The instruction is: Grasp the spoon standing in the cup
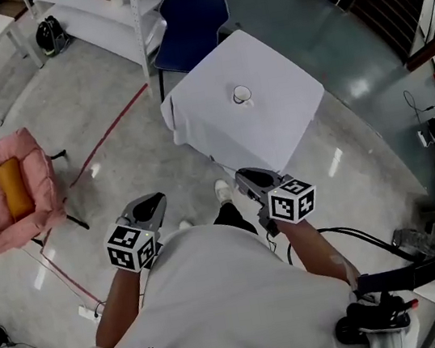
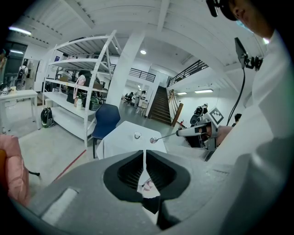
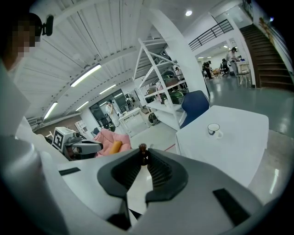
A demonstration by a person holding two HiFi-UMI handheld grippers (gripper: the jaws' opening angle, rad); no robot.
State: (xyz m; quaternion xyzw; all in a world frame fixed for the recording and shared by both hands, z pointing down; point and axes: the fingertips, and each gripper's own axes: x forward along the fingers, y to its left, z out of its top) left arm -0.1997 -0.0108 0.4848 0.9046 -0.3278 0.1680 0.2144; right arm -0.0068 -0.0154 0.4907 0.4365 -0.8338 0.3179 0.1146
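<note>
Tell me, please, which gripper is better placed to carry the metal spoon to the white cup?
Right: the right gripper holds the slim metal spoon; the left gripper is shut and empty.

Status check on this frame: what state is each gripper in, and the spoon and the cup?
left gripper: shut, nothing between its jaws.
right gripper: shut on the spoon's handle.
spoon: out of the cup, held in the air, its bowl sticking out beyond the jaws.
cup: upright on the table, no spoon in it.
</note>
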